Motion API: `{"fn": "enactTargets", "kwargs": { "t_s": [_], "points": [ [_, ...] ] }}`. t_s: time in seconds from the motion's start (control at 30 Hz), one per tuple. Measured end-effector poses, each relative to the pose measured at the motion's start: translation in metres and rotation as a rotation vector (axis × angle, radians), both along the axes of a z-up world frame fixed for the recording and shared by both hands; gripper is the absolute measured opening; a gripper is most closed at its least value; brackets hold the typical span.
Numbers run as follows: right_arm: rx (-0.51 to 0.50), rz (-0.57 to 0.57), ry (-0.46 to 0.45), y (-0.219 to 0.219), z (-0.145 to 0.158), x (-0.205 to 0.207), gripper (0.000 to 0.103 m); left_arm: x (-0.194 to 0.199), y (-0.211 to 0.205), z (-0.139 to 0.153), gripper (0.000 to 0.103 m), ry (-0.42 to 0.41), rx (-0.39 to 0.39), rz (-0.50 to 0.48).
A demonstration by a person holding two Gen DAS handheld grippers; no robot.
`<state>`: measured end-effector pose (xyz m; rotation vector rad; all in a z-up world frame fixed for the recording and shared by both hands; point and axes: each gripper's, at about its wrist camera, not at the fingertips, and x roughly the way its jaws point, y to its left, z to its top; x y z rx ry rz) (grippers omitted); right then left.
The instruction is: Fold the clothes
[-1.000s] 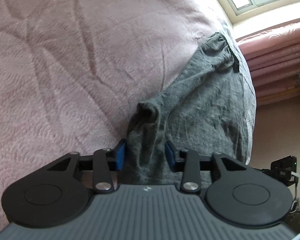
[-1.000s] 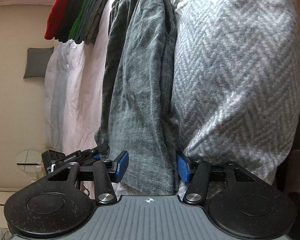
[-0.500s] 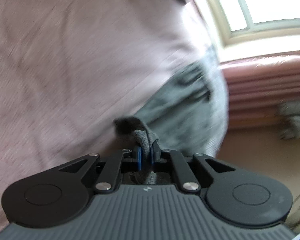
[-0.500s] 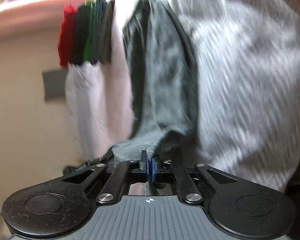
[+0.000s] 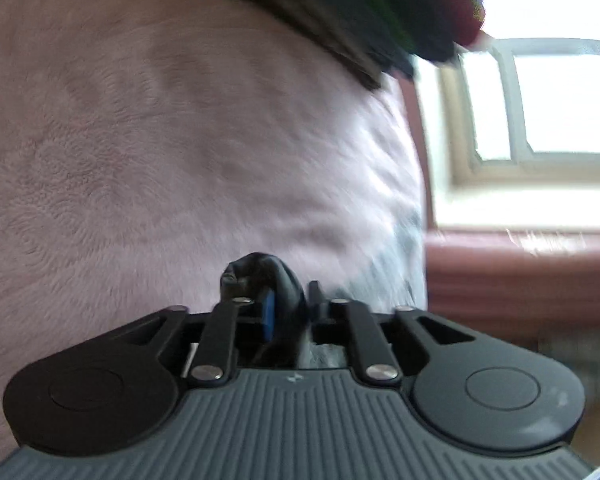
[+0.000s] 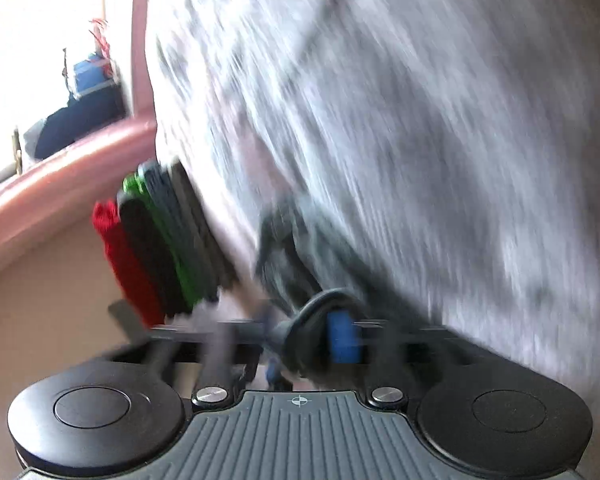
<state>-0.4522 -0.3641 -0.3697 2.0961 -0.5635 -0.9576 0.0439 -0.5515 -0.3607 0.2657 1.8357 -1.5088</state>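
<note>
Both views are motion-blurred, so detail is limited. Landmark: the pink bedspread point(image 5: 188, 152).

Left gripper point(image 5: 290, 306): jaws narrow and clamped on a bunched fold of the dark grey garment point(image 5: 276, 276). The cloth bulges up between the blue pads and sits low over the bedspread, near its right edge. More grey cloth shows just right of the jaws (too smeared to tell how it lies).

At the top of the left view, a stack of folded clothes point(image 5: 340, 12) rests on the far end of the bedspread, dark layers with a green and a red one. Right of the bedspread is a bright window point(image 5: 540, 100), with a pinkish-red padded ledge point(image 5: 520, 280) below it.

Right gripper point(image 6: 300, 330): jaws drawn in around a thick wad of the same dark grey garment point(image 6: 288, 248). A blue pad point(image 6: 342, 340) shows on the right side of the wad; the left finger is blurred. Cloth runs up from the jaws.

Filling the right of that view is a grey-white herringbone blanket point(image 6: 440, 120), streaked by blur. Left of the garment the folded stack point(image 6: 160, 240) appears edge-on: red, black, green, grey. Above it curves a pink rail point(image 6: 60, 168), with clutter behind it (a blue item and a dark shape, not identifiable).
</note>
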Motion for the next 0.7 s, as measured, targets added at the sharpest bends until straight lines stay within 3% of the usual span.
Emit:
{"fn": "enactTargets", "kwargs": {
  "t_s": [0.03, 0.17, 0.23, 0.3, 0.4, 0.5, 0.6, 0.7],
  "points": [
    [-0.023, -0.017, 0.033, -0.004, 0.002, -0.005, 0.076, -0.001, -0.002, -0.005, 0.029, -0.007, 0.012, 0.023],
    [-0.146, 0.072, 0.259, -0.006, 0.024, -0.014, 0.076, 0.007, 0.007, -0.003, 0.034, -0.07, -0.031, 0.06],
    [-0.204, 0.15, 0.4, -0.005, 0.036, -0.016, 0.076, 0.01, 0.013, 0.002, 0.034, -0.108, -0.05, 0.038],
    [-0.23, 0.228, 0.477, -0.005, 0.039, -0.012, 0.075, 0.012, 0.018, 0.006, 0.037, -0.136, -0.069, 0.005],
    [-0.234, 0.272, 0.502, -0.005, 0.033, 0.002, 0.064, 0.007, 0.02, 0.005, 0.044, -0.152, -0.096, -0.031],
    [-0.249, 0.297, 0.55, -0.015, 0.024, 0.009, 0.063, -0.007, 0.009, 0.009, 0.044, -0.182, -0.162, -0.094],
    [-0.276, 0.317, 0.586, -0.032, 0.018, 0.019, 0.062, -0.035, -0.005, 0.016, 0.045, -0.299, -0.282, -0.259],
    [-0.276, 0.325, 0.584, -0.026, 0.018, 0.022, 0.06, -0.059, -0.017, 0.009, 0.045, -0.384, -0.325, -0.399]
  ]
}}
